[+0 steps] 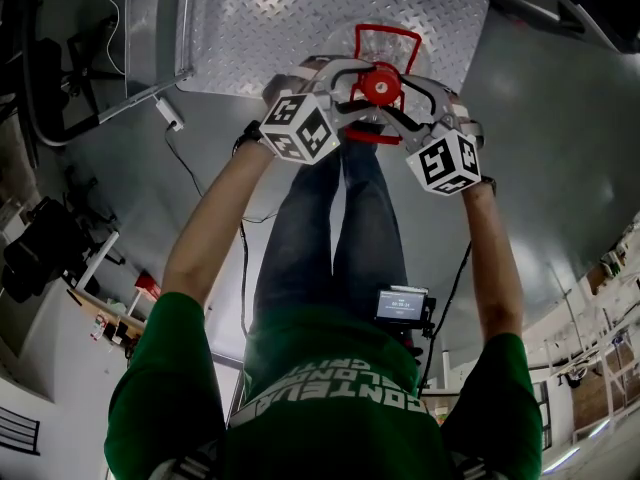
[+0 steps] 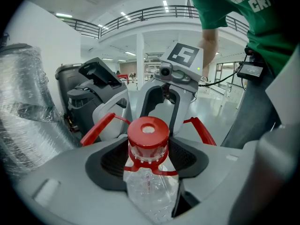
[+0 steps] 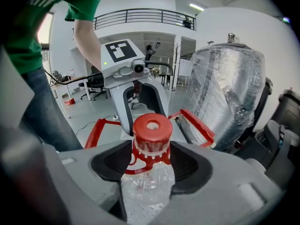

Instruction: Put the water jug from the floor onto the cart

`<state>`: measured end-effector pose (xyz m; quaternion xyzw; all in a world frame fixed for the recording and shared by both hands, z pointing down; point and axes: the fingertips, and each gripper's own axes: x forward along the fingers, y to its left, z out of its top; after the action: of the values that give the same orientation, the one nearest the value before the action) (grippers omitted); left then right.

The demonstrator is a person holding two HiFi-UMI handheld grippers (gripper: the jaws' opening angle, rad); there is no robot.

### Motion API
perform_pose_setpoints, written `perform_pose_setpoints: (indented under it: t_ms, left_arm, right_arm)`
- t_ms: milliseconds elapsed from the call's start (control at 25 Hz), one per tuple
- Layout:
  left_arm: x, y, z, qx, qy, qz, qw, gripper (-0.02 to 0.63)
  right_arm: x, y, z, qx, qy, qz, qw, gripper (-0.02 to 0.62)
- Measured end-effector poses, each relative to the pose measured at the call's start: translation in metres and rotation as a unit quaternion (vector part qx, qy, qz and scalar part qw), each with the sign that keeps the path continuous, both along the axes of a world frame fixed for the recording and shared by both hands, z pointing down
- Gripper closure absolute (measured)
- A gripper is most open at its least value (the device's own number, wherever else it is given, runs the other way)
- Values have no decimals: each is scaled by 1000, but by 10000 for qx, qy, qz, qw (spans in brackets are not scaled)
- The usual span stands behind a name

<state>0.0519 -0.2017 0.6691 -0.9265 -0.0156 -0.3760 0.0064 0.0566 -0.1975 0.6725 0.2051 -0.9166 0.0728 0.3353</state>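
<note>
Head view looks down past a green shirt [image 1: 330, 408] and jeans [image 1: 340, 238] to a grey floor [image 1: 540, 148]. A cable [image 1: 182, 158] trails across the floor at about nine o'clock from the person's knees. At twelve o'clock lies the cart [image 1: 300, 18] with its studded metal deck.

The left gripper [image 1: 350, 88] reaches in from eight o'clock and the right gripper [image 1: 405, 98] from four o'clock. They meet at the red cap [image 1: 380, 85] of the water jug [image 1: 385, 48]. The jug sits over the near edge of the deck, its red handle [image 1: 385, 33] pointing to twelve o'clock. Whether its base rests on the deck cannot be told.

In the left gripper view, the left gripper [image 2: 149, 165] has its jaws pinched on the jug's clear neck just under the cap [image 2: 148, 132]. A plastic-wrapped bundle [image 2: 23, 107] stands at nine o'clock, and the right gripper [image 2: 168, 78] faces it at twelve.

In the right gripper view, the right gripper [image 3: 147, 172] likewise has its jaws clamped on the neck below the cap [image 3: 152, 130]. The left gripper [image 3: 133, 74] is at twelve o'clock and the wrapped bundle [image 3: 229, 93] at two o'clock.
</note>
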Motion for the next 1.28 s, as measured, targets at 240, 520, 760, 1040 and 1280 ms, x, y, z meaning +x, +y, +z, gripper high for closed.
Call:
perform_pose_setpoints:
  t_ms: [240, 520, 760, 1040, 1280]
  left_arm:
    - [-13, 6, -3, 74, -114, -130, 9998, 339]
    - [-20, 8, -6, 110, -115, -236, 9996, 347]
    - [-25, 15, -10, 186, -143, -229, 9995, 354]
    - [-30, 20, -20, 179, -68, -309, 9993, 379]
    - [-38, 29, -23, 62, 42, -348, 9994, 491]
  right_arm:
    - [1, 4, -8, 76, 12, 92, 9999, 367]
    - [-4, 8, -10, 125, 97, 121, 9998, 430]
    - [-8, 17, -11, 131, 122, 169, 9997, 465]
    - [-9, 23, -17, 138, 162, 271, 9994, 466]
    - [-6, 20, -12, 60, 209, 592, 9980, 466]
